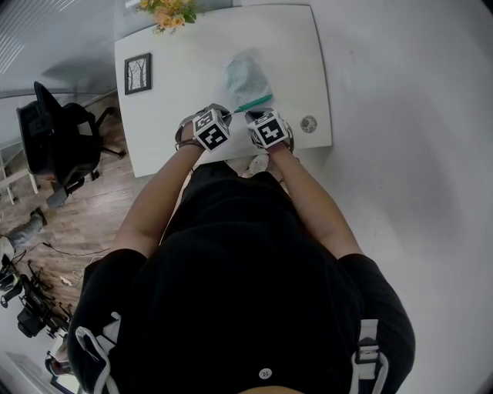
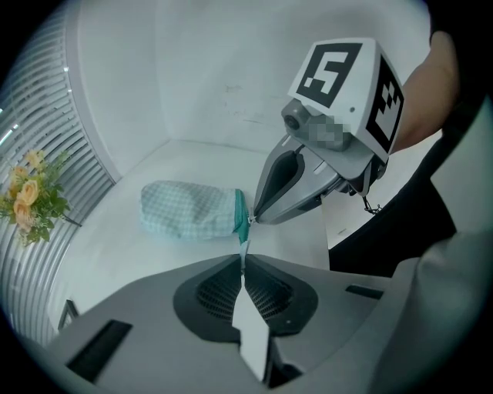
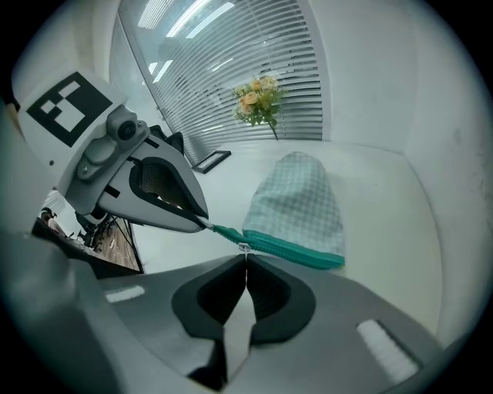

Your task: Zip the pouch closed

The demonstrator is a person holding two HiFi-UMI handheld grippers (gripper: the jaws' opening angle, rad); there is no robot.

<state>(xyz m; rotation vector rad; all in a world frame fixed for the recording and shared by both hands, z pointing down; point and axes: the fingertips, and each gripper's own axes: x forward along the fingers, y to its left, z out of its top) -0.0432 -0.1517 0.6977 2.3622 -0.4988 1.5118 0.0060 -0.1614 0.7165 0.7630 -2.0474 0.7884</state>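
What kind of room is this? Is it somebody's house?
Probably an office, not a home: there's a black office chair, a white desk with a framed picture and flowers, and window blinds.

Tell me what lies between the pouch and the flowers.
Only bare table separates the pouch from the flowers; the right gripper view shows it.

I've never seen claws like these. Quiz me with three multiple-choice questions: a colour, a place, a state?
1. The pale green checked fabric pouch has a zipper that is: A red; B teal; C black.
2. The yellow flower bunch stands: A at the white table's far edge; B inside the pouch; C on a shelf.
3. The left claw and right claw are: A wide open; B shut on the zipper's end; C off the pouch.
1B, a teal band; 2A, beyond the pouch; 3B, both pinch it.
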